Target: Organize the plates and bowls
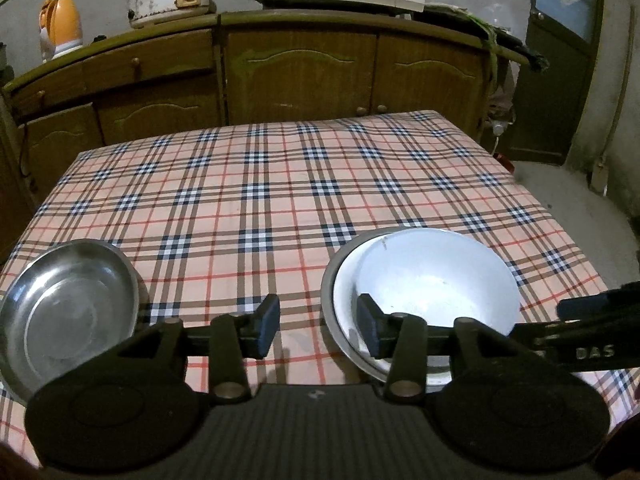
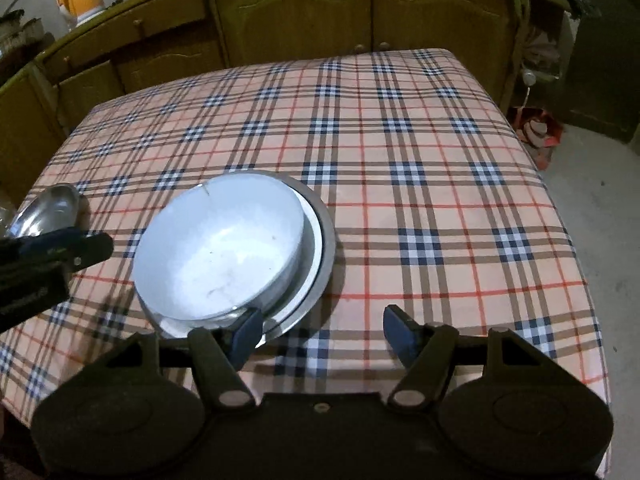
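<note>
- A white bowl sits mouth-up inside a shallow steel plate on the plaid-covered counter, left of centre in the right wrist frame; being round, neither has a long axis, and the bowl lies off-centre toward the plate's left side.
- A second steel plate rests mouth-up, alone, at the lower left of the left wrist frame, well apart from the stacked pair.
- The left hand-held gripper is released, with only cloth showing between its jaws; its right-hand finger overlaps the near rim of the bowl and plate in the frame, though contact cannot be told.
- The right hand-held gripper gapes wide and empty at the lower centre of its frame, its left-hand finger in front of the plate's near rim.
- Wooden cabinets line the upper frame behind the counter.
</note>
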Motion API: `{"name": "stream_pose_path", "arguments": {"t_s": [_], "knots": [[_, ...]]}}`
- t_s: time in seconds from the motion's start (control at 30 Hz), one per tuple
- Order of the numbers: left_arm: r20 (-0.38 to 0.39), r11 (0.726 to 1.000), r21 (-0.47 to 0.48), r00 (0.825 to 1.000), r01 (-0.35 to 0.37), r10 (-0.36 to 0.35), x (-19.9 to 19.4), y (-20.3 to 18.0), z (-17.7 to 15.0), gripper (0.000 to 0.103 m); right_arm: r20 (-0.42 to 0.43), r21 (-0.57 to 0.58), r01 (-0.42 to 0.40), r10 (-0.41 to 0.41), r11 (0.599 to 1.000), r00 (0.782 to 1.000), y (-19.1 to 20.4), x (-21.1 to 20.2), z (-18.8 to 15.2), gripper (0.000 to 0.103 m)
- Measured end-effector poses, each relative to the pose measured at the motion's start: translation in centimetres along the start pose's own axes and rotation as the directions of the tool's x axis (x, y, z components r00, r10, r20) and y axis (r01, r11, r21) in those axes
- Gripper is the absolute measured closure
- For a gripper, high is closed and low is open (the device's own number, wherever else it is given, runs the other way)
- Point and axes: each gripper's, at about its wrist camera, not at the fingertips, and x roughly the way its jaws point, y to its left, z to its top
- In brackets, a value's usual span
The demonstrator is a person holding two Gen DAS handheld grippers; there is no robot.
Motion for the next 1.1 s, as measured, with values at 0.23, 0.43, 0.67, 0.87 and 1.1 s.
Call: {"name": "stream_pose_path", "arguments": {"t_s": [0.23,0.43,0.67,0.87,1.1], "knots": [[-0.002,1.000,0.001,1.000,0.007,-0.007,0.0,0.0,0.0,0.051,0.004,-0.040,-0.016,0.016,0.999,1.000,0.6,0.0,-0.6,0.023],[-0.015,1.000,0.000,1.000,0.012,-0.012,0.4,-0.3,0.1,0.047,0.120,0.052,-0.076,0.069,0.996,0.990,-1.4,-2.2,-1.0,0.022],[-0.034,1.000,0.021,0.999,0.013,-0.012,1.0,-0.9,0.1,0.041,0.237,0.114,-0.089,0.060,0.990,0.970,-1.4,-2.4,-0.9,0.022],[-0.033,0.999,0.034,0.999,0.004,-0.003,1.4,-1.3,0.1,0.034,0.300,0.118,-0.071,0.032,0.990,0.953,-0.4,-2.0,-1.4,0.022],[-0.046,0.999,0.039,0.999,0.002,-0.001,2.4,-1.5,0.3,0.030,0.242,0.096,-0.044,0.019,0.994,0.970,-0.5,-0.1,-1.3,0.022]]}}
